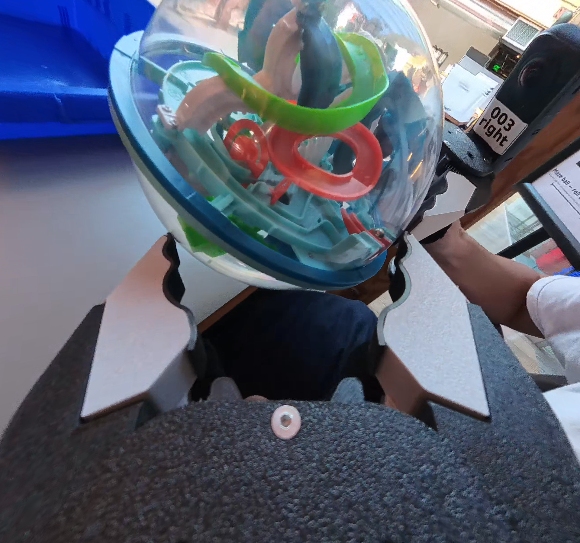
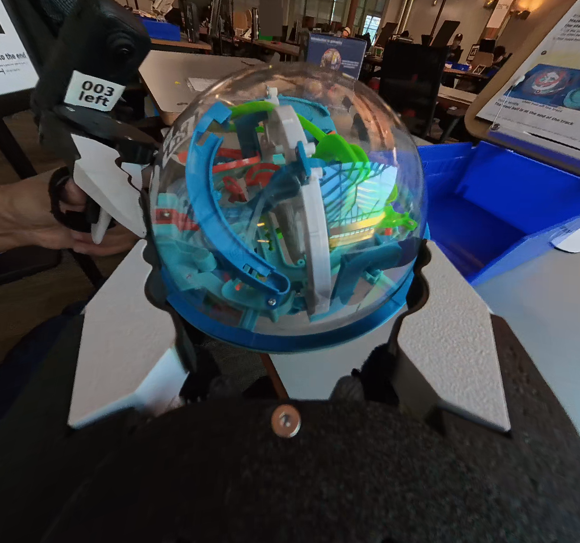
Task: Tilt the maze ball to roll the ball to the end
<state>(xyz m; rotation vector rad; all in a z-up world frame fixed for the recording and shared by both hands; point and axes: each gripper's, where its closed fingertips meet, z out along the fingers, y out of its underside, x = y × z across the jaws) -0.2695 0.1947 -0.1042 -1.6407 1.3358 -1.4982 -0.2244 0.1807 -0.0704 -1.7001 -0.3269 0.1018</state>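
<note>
Fingers of both grippers [image 1: 287,239] [image 2: 284,264] spread wide, clamping the tilted maze ball [image 2: 282,201] from opposite sides

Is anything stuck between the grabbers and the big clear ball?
No. The maze ball sits right in both jaws. The right gripper hugs its blue ring, the left gripper pinches its lower side, and nothing lies between.

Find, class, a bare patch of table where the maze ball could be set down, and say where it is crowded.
Bare table shows left of the maze ball, in front of the blue bin. A smaller strip of table lies in front of the bin in the right wrist view. Crowded: the side toward the right gripper, where a sign stand and a forearm stand.
</note>
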